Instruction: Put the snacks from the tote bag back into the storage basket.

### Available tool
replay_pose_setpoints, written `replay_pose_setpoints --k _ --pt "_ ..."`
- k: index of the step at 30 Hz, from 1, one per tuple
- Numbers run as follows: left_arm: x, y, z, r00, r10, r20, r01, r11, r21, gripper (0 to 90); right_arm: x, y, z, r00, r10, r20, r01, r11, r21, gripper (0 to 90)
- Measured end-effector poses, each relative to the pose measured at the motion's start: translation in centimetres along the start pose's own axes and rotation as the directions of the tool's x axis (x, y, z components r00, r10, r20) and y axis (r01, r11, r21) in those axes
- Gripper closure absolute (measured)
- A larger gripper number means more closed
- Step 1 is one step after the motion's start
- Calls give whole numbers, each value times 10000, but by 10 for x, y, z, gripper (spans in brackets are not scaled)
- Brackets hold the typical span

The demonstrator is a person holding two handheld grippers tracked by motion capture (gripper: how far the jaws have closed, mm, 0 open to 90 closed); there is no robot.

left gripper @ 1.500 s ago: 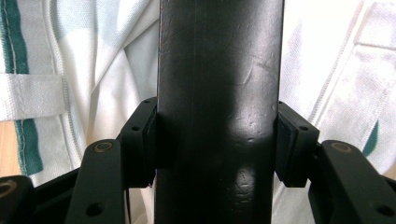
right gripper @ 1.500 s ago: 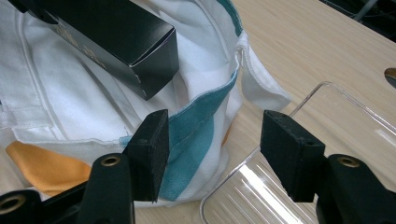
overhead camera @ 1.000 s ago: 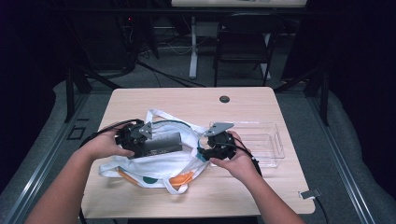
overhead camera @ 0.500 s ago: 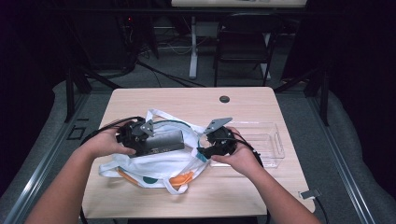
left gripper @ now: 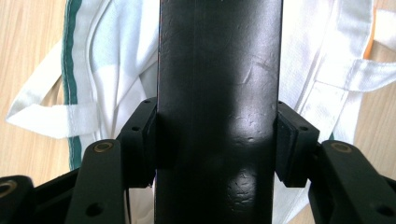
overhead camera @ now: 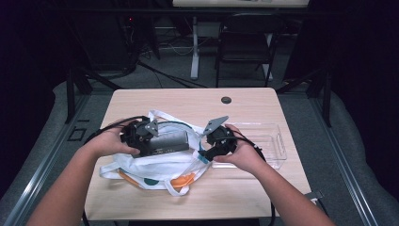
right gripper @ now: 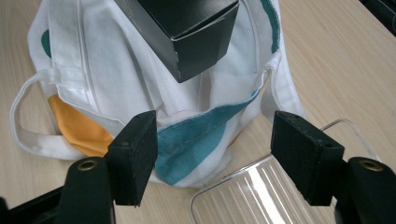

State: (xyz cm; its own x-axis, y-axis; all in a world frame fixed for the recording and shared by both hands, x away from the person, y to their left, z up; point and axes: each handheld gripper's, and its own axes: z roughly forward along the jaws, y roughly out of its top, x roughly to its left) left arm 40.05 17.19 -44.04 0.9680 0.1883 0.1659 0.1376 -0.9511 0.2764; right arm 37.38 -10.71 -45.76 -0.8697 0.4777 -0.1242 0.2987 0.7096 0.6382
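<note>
One black box sitting clamped in the left gripper at frame centre, right gripper just opening empty below one cloth bag, one clear tray lower right.

The high view is taken from above the near edge of the table, facing forward and down — the whole top is covered from some way off. The left gripper view is set very close, looking along a black box. The right gripper view is aimed down at the cloth bag — box and bag are shared by all three.
</note>
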Motion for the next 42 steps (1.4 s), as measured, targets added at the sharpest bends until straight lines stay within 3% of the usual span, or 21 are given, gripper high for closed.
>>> replay_pose_setpoints --k 14,17,27,42 --pt "-2 23 -1 9987 481 181 -481 9988 20 431 1 15 -9 9937 -1120 83 1115 9929 406 322" --pt "-3 26 -1 9984 527 214 -527 9986 -25 431 2 16 -10 9941 -1085 21 1083 9934 382 322" --pt "-6 41 -8 9958 912 104 -912 9958 -31 431 2 27 -16 9856 -1690 -74 1691 9832 681 315" --pt "-6 42 -20 9946 1021 -178 -1021 9948 -26 431 6 41 -16 9754 -2206 34 2195 9717 875 294"
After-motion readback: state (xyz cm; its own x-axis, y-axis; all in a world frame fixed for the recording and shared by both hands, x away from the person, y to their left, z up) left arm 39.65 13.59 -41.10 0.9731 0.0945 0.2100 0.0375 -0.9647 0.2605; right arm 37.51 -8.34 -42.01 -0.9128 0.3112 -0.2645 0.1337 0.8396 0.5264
